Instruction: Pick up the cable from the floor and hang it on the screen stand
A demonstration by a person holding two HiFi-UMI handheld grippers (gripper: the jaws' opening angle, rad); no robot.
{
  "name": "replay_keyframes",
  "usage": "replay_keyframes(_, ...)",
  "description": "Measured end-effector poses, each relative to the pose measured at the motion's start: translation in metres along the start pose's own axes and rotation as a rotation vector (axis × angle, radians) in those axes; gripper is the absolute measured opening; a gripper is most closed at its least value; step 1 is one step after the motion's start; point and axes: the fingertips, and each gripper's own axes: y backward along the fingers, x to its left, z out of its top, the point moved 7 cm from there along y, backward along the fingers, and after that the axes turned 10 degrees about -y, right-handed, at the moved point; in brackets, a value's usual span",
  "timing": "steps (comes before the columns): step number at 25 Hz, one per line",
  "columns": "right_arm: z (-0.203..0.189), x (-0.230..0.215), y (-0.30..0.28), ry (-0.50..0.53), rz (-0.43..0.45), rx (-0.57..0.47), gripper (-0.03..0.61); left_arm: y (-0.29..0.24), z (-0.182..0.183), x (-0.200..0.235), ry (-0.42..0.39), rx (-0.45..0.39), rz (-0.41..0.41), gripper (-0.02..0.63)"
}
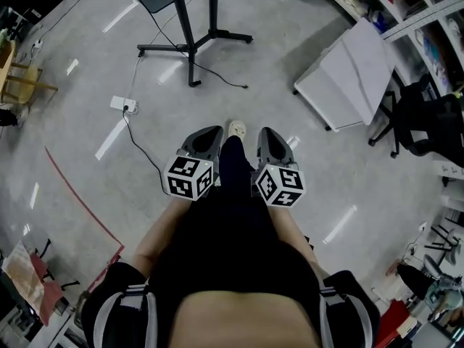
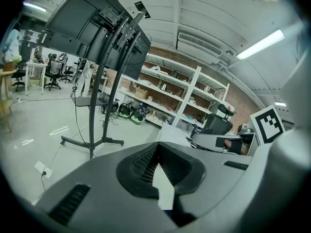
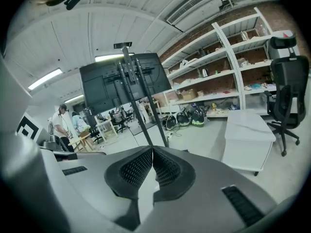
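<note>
No word, brand, number or label is reading clearly in any view. The only signs showing are black-and-white square code markers, which are sitting on the left cube (image 1: 190,177) of the left gripper (image 1: 209,135) and on the right cube (image 1: 280,185) of the right gripper (image 1: 267,136); they are carrying block patterns only, no letters or digits. Boxes and gear on the shelves (image 3: 214,75) are coming through too small and blurred for any print to be read.

head view looks down; both gripper views face screen stand (image 2: 92,130).
</note>
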Motion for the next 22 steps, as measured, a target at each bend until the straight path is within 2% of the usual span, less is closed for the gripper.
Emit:
replay_keyframes(6,0.021,-0.014,-0.042,0.019,-0.003,0.014,0.023,-0.041,0.016,0.023,0.007,0.015,0.000,0.003)
replay_keyframes(10,0.042,-0.032,-0.067,-0.004,-0.001,0.039,0.023,-0.071,0.034,0.032,0.021,0.024,0.013,0.003)
replay_keyframes(18,0.090,-0.057,-0.131,-0.017,0.027,0.043,0.023,-0.133,0.076,0.055,0.035,0.004,0.035,0.003)
replay_keyframes(22,0.112,-0.067,-0.160,-0.006,0.068,0.049,0.023,-0.162,0.091,0.063,0.042,0.018,0.050,0.003)
